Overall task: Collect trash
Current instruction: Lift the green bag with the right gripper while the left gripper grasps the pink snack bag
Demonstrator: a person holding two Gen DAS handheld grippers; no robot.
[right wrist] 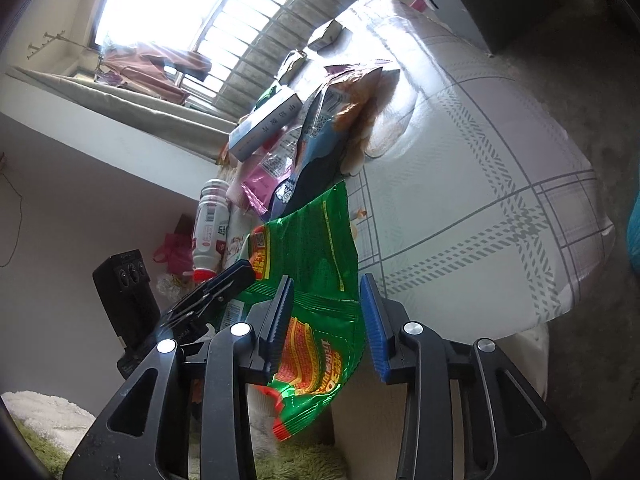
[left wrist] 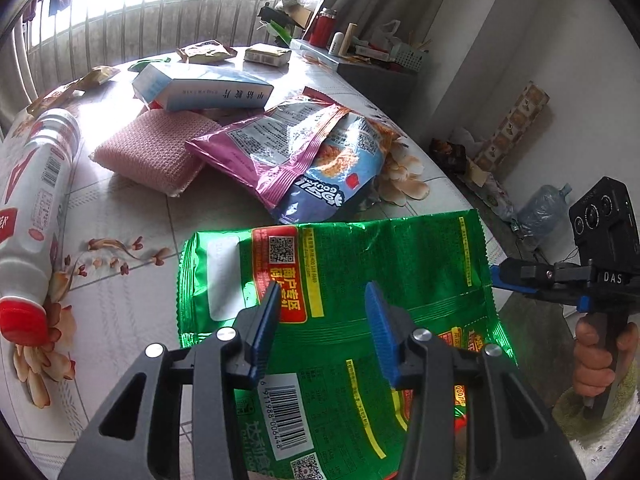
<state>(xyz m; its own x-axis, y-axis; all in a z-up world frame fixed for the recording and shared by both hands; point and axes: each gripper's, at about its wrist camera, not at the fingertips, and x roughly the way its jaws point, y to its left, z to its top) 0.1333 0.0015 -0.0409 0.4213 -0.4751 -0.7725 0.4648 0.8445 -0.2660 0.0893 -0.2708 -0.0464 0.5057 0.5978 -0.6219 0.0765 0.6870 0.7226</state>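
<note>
- Cloth-covered table (left wrist: 120,208) beneath a barred window, littered with packaging.
- Far left: white bottle (left wrist: 36,200) with a red cap, on its side.
- Further in: pink pad (left wrist: 148,152) with a pale box (left wrist: 200,90) resting on it; beside these, purple bag (left wrist: 260,148) overlapping a blue bag (left wrist: 340,184).
- Nearest, at the table's front edge: green snack bag (left wrist: 380,264), barcode side up, partly draped over that edge.
- Left gripper (left wrist: 322,292) poised above the green snack bag, released, pads apart with flat foil showing between them, no pinch visible.
- Right gripper (right wrist: 326,280) likewise released, straddling the bag's hanging end; in the left wrist view, tips just beside the bag's right edge, contact uncertain.
- Step in hand, by the look of it: taking up the green snack bag as one piece of trash.
- Next, probably: bring one pair of pads around a foil edge, clamp, lift clear; likely slippery film, so bite on a fold rather than the flat face.
</note>
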